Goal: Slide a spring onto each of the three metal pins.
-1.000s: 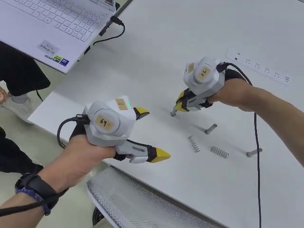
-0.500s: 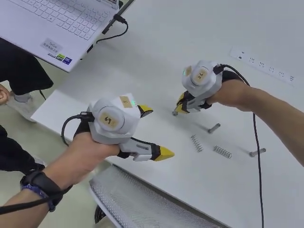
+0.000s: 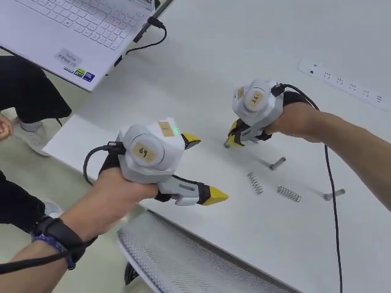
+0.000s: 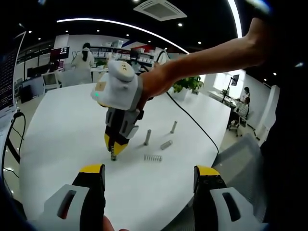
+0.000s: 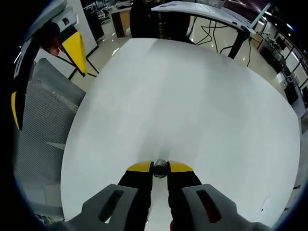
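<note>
Your right gripper (image 3: 233,141) is clamped on one metal pin (image 5: 160,169), with the pin's round end showing between the yellow tips. It hangs low over the white worktop (image 3: 201,73) with the pin aimed down at it. I can't tell whether the pin touches the surface. Your left gripper (image 3: 204,168) floats by the worktop's front edge, jaws spread wide with nothing in them.

No spring is on a pin yet, so I'd call this the first pairing: pin in hand, spring to fetch. The nearer spring (image 3: 255,182) and the farther spring (image 3: 289,193) lie flat just beside each other. A second pin (image 3: 277,163) and a third pin (image 3: 334,194) lie loose near them.

Next, send the left gripper to the nearer spring and pinch it lightly across the coils so the bore stays open. Then line it up with the pin's free end.

The worktop is smooth and glossy, so the loose pins may roll if nudged. A laptop (image 3: 73,30) sits at the far left, a power strip (image 3: 342,85) runs along the far side, and a mesh chair (image 3: 183,256) is tucked under the front edge. Around you is an open office with strip lights overhead, plants (image 4: 187,84), other desks and people in the distance.
</note>
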